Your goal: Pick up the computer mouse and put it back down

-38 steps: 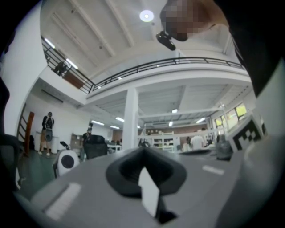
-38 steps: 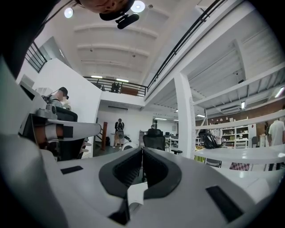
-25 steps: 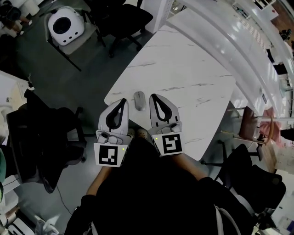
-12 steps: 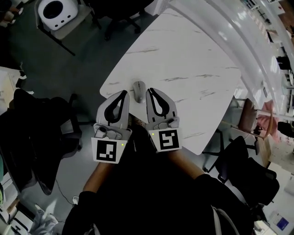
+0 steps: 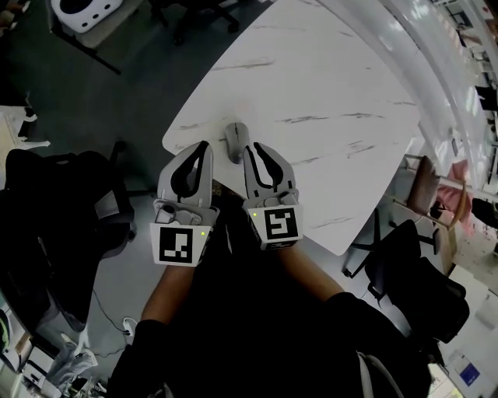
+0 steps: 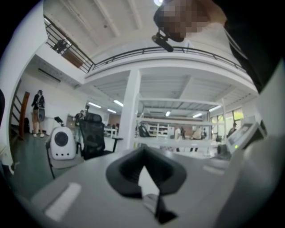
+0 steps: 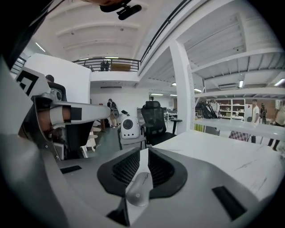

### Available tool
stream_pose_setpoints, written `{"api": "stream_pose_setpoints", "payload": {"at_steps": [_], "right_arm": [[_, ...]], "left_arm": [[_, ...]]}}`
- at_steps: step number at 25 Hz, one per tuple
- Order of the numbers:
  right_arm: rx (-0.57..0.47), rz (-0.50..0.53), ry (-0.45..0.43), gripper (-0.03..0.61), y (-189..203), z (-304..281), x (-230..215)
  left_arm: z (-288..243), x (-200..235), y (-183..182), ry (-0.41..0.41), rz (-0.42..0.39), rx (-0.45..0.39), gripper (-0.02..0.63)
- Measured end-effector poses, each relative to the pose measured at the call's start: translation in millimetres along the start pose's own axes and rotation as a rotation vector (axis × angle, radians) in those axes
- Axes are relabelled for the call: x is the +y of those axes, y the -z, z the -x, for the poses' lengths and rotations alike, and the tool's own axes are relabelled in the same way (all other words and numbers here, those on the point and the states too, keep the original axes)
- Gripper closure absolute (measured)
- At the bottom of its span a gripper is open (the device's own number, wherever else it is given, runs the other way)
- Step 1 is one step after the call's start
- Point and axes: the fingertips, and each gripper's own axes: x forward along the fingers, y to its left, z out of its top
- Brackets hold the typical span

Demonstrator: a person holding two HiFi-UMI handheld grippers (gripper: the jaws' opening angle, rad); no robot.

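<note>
A grey computer mouse (image 5: 236, 141) lies on the white marble table (image 5: 327, 93), close to its near left corner. My right gripper (image 5: 250, 148) is shut and empty, its tips just right of and behind the mouse. Between this gripper's closed jaws in the right gripper view, the mouse (image 7: 139, 189) shows close ahead on the table (image 7: 213, 147). Left of the mouse, my left gripper (image 5: 204, 145) hangs over the table's edge, also shut and empty. In the left gripper view its jaws (image 6: 143, 150) meet at the tips and the mouse is out of sight.
A black office chair (image 5: 70, 210) stands on the floor at the left and another (image 5: 412, 288) at the table's right corner. A white rounded device (image 5: 78, 9) sits on a stand at the far left. The table's near edge runs just under both grippers.
Both grippers have sunk lower and drawn nearer the mouse, the right one more. They stay shut. The mouse has not moved on the table.
</note>
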Motion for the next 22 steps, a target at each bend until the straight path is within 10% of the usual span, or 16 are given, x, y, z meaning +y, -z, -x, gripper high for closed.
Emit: {"api": "stream_pose_setpoints", "payload": {"at_steps": [22], "right_arm": [[0.436,-0.118,0.008,0.346,105,-47,5]], "left_arm": [[-16,7,42,-0.004,0.039,0.115,0.606]]}}
